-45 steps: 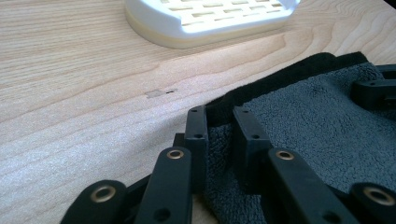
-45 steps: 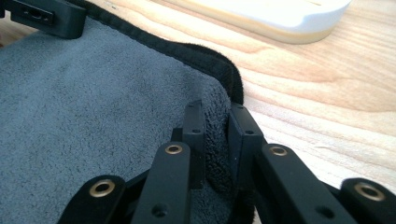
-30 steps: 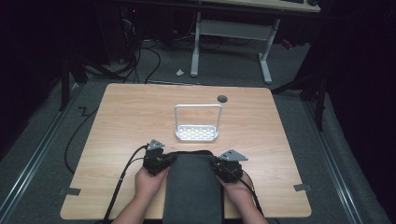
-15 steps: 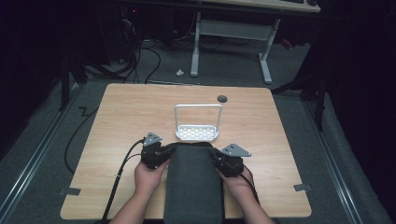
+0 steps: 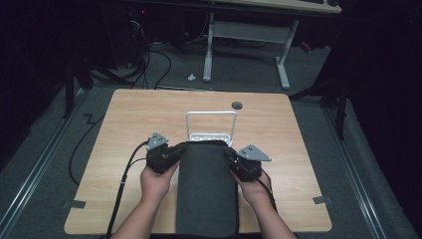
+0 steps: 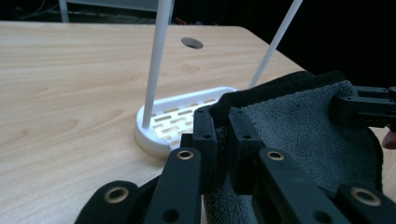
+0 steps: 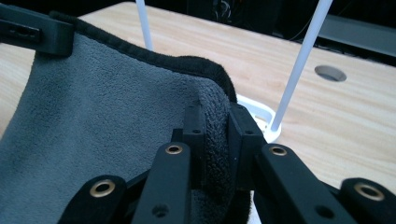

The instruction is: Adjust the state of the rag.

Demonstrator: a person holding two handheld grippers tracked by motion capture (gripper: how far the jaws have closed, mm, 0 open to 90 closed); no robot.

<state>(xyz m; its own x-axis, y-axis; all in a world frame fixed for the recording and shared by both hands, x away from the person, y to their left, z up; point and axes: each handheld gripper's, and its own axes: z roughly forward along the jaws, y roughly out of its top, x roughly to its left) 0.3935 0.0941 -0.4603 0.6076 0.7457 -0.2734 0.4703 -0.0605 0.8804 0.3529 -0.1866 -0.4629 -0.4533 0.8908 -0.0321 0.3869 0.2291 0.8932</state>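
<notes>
We hold a dark grey towel [image 5: 206, 191] by its two far corners, one gripper to each corner, above the wooden surface [image 5: 124, 124]. Our left gripper [image 6: 221, 140] has its jaws nearly together, pinching the towel's black-edged hem; in the left gripper view the cloth folds up between the two pads. Our right gripper [image 7: 215, 135] is clamped the same way on the opposite corner, a thick roll of pile squeezed between its jaws.

From the high view the towel hangs as a long strip from the left gripper [image 5: 161, 157] and the right gripper [image 5: 244, 164] down toward the near edge of the surface, its far hem stretched level between them. Our left hand [image 5: 157, 181] and right hand [image 5: 256, 186] sit on either side of the strip.

The white rack [image 5: 211, 130] is our landmark: a slotted oval base with a tall wire hoop standing upright on it. The towel's far hem lies just on the near side of the rack and overlaps the near rim of its base in the high view; whether cloth and rack touch we cannot tell. In the left gripper view the rack's base [image 6: 177, 122] sits just behind the pinched corner. Beyond the rack, a round hole [image 5: 237, 105] marks the surface.
</notes>
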